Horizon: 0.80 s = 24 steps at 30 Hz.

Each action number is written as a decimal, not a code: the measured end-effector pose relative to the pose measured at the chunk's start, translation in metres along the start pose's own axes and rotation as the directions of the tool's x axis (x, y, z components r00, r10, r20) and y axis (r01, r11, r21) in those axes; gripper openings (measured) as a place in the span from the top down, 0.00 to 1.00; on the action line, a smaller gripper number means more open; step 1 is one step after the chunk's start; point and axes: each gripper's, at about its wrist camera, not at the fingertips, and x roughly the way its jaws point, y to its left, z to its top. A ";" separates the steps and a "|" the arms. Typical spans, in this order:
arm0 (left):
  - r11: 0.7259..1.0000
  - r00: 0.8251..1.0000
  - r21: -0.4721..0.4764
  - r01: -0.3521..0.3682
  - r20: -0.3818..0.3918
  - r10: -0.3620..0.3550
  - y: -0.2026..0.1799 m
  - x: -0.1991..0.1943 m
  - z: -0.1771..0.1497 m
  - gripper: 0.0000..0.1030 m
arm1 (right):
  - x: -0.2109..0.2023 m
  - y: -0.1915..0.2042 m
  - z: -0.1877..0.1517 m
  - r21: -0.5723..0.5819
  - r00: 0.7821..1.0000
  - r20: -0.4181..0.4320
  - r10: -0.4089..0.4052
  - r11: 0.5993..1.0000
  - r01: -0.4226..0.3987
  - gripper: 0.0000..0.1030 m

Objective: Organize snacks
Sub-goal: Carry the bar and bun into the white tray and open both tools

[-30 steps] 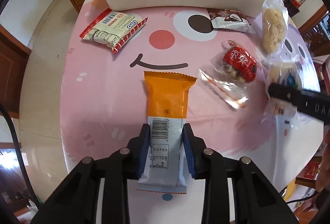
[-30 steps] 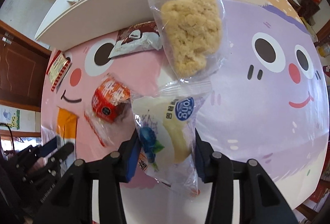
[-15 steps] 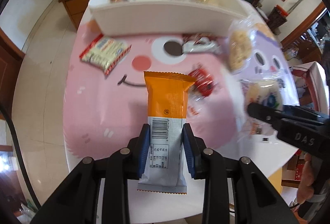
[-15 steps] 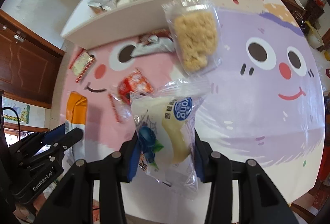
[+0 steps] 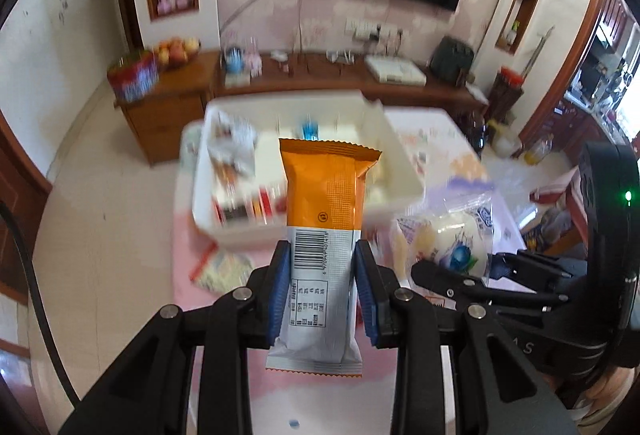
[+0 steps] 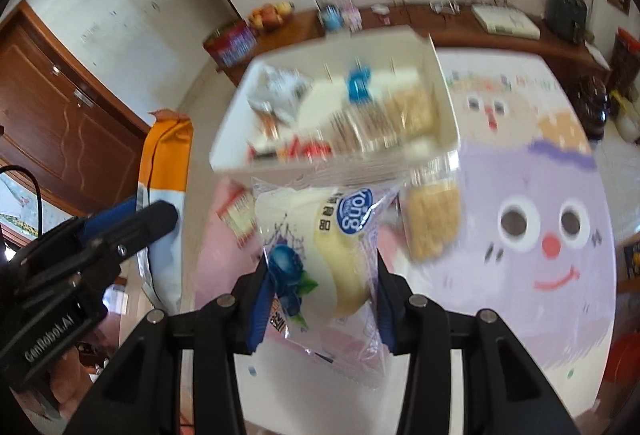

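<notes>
My left gripper point(image 5: 322, 277) is shut on an orange and white snack packet point(image 5: 323, 235) and holds it high above the table. My right gripper point(image 6: 320, 281) is shut on a clear blueberry bread bag point(image 6: 320, 247), also lifted; that bag shows in the left wrist view point(image 5: 450, 241). The orange packet shows at the left of the right wrist view point(image 6: 164, 171). The white divided bin point(image 5: 400, 171) lies ahead and below with several snacks in it; it also shows in the right wrist view point(image 6: 444, 103).
A puffed rice cake bag point(image 6: 430, 223) and a red-edged cracker pack point(image 5: 222, 271) lie on the cartoon tablecloth point(image 6: 540, 195) near the bin. A wooden sideboard point(image 5: 180, 95) with a fruit bowl and a tin stands behind the table.
Both grippers have risen well above the table with their packets and tilted up, so the room, the TV and the inside of the bin now show. The view is motion-blurred.
</notes>
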 end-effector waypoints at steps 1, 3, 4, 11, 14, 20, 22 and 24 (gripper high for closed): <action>1.000 1.000 0.004 -0.002 0.021 0.002 0.002 -0.005 0.010 0.71 | -0.004 0.001 0.008 -0.004 1.000 0.018 0.002 1.000 -0.002 0.58; 1.000 0.999 0.007 -0.007 0.052 0.006 0.006 -0.009 0.031 0.71 | -0.013 0.005 0.024 -0.011 0.998 0.060 0.002 1.000 -0.001 0.58; 1.000 0.998 0.009 -0.010 0.070 0.009 0.008 -0.011 0.042 0.71 | -0.019 0.006 0.034 -0.015 0.997 0.083 0.001 1.000 0.000 0.58; 0.999 0.990 -0.002 -0.039 0.135 0.039 0.026 -0.015 0.103 0.71 | -0.044 0.008 0.099 0.003 0.980 0.195 -0.029 1.000 0.029 0.57; 0.999 0.989 -0.009 -0.046 0.140 0.047 0.032 -0.010 0.123 0.71 | -0.048 0.008 0.122 0.017 0.972 0.229 -0.042 0.999 0.039 0.57; 0.999 0.989 -0.003 -0.049 0.139 0.049 0.038 0.011 0.147 0.71 | -0.036 0.012 0.153 0.036 0.967 0.246 -0.060 0.998 0.053 0.57; 0.999 0.990 -0.001 -0.050 0.135 0.050 0.040 0.020 0.152 0.71 | -0.028 0.013 0.159 0.046 0.970 0.236 -0.061 0.998 0.052 0.57; 0.999 0.990 -0.002 -0.046 0.130 0.046 0.040 0.026 0.154 0.71 | -0.020 0.014 0.164 0.050 0.972 0.227 -0.067 0.997 0.057 0.57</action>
